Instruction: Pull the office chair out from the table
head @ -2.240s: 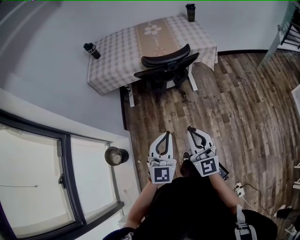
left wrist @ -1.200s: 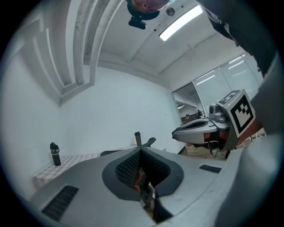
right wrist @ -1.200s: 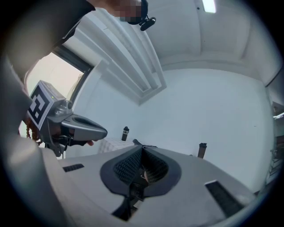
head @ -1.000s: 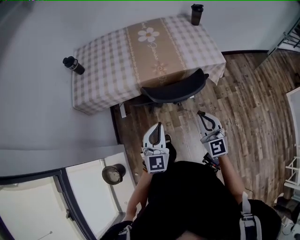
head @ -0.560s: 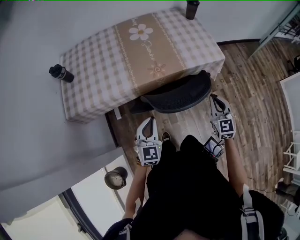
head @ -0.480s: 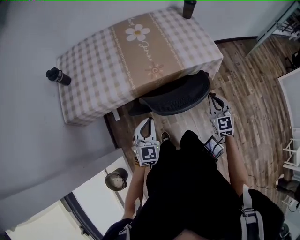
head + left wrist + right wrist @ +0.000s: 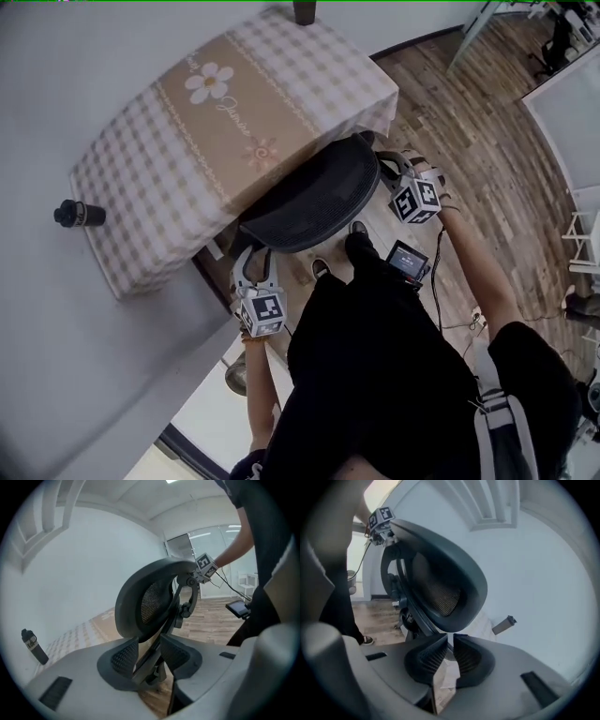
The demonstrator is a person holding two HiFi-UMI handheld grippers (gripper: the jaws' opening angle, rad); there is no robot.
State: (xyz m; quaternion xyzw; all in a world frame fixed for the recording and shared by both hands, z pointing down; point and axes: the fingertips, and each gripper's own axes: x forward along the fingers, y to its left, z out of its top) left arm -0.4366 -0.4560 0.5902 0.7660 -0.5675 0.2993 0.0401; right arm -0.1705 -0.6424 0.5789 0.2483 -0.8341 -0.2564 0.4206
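Stepped up to office chair (image 7: 314, 202) | left gripper (image 7: 253, 261) at backrest's (image 7: 150, 597) lower-left end, jaws apart | right gripper (image 7: 398, 172) at right end, barely apart | table (image 7: 150, 178) beyond, upper left

This seems to be an office, or a room furnished like one. Seen from above, an office chair (image 7: 314, 202) with a mesh back stands at a table (image 7: 141, 178) at about 11 o'clock. The table has a checked cloth, with a drinking bottle (image 7: 70, 214) at 9 o'clock. The wooden floor (image 7: 469, 122) runs toward 2 o'clock. The wall (image 7: 56, 84) is plain and pale, and glass walls (image 7: 220, 550) (common in offices) close the far side.
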